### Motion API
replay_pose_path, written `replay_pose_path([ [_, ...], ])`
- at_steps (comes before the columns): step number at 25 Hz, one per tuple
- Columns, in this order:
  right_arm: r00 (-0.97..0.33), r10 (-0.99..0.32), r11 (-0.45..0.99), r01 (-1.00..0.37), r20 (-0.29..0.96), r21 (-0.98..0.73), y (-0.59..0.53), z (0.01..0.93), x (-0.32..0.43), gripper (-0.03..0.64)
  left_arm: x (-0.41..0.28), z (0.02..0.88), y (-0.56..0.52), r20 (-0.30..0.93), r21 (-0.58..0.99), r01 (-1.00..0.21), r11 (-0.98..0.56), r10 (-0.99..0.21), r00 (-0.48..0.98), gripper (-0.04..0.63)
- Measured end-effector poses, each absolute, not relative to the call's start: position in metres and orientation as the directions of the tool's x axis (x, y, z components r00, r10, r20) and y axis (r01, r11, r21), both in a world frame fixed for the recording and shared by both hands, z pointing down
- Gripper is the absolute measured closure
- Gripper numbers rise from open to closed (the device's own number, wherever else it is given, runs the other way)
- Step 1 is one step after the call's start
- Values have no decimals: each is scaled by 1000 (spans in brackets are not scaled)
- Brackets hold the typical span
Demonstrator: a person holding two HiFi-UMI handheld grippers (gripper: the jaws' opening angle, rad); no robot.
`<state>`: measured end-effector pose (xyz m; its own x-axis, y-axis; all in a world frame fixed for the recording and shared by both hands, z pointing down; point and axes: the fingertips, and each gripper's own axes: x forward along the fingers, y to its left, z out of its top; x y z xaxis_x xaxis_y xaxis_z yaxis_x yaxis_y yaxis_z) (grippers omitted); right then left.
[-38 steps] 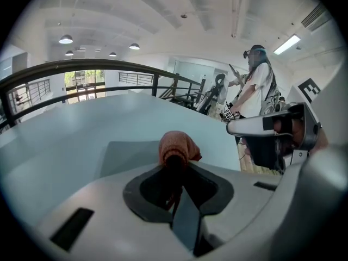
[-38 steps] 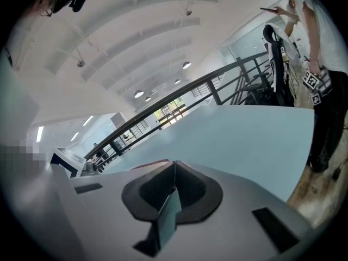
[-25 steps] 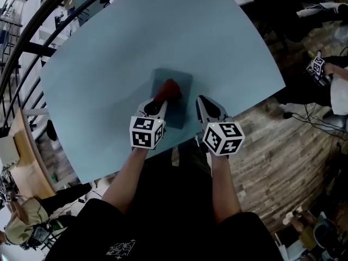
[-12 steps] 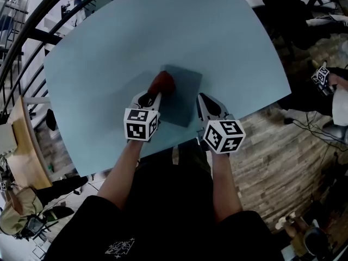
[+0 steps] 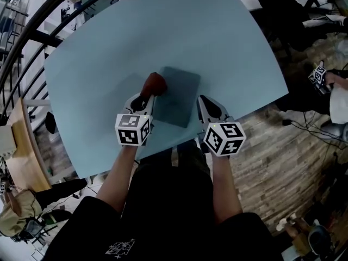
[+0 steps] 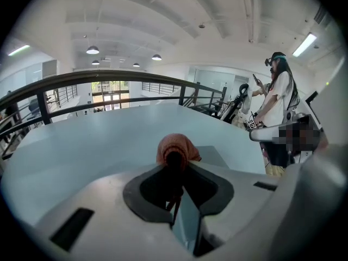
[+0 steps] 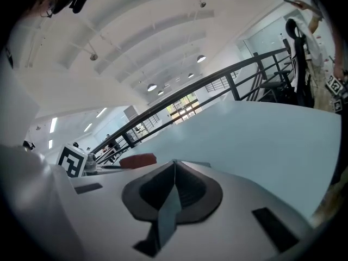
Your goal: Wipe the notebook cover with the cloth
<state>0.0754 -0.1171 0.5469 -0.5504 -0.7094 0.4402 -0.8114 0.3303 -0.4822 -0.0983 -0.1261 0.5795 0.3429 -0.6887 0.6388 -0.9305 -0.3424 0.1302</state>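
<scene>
A teal notebook (image 5: pixel 178 95) lies flat on the pale blue table (image 5: pixel 163 31) near its front edge. My left gripper (image 5: pixel 148 93) is shut on a bunched red cloth (image 5: pixel 154 82), which sits at the notebook's far left edge, partly over the table. In the left gripper view the cloth (image 6: pixel 176 148) bulges out past the left gripper (image 6: pixel 175 160), with the notebook (image 6: pixel 218 156) just to its right. My right gripper (image 5: pixel 201 100) is shut, its tip at the notebook's right edge. From the right gripper (image 7: pixel 174 163) the cloth (image 7: pixel 137 160) shows to the left.
The table's front edge runs just under both grippers, above wooden floor (image 5: pixel 283 145). A black railing (image 6: pixel 109 80) curves round the far side of the table. A person (image 6: pixel 277 99) stands off its right side. Another marker cube (image 5: pixel 317 74) sits at far right.
My left gripper has dragged the cloth leftward, from the middle of the notebook cover to its left edge. The right gripper has stayed at the notebook's right edge.
</scene>
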Motion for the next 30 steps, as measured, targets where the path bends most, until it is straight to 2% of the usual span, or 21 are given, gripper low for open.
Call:
replay_pose_path([
  [9, -521, -731, 309, -828, 441, -467, -102, 536, 96, 609, -58, 560, -96, 611, 159, -885, -437, -661, 436, 525],
  [19, -502, -736, 292, -840, 454, -457, -86, 532, 108, 609, 9, 564, -67, 617, 203, -803, -560, -563, 549, 525],
  [30, -491, -730, 275, -848, 475, -453, -84, 540, 130, 609, 37, 594, -54, 661, 217, -767, -604, -486, 571, 525],
])
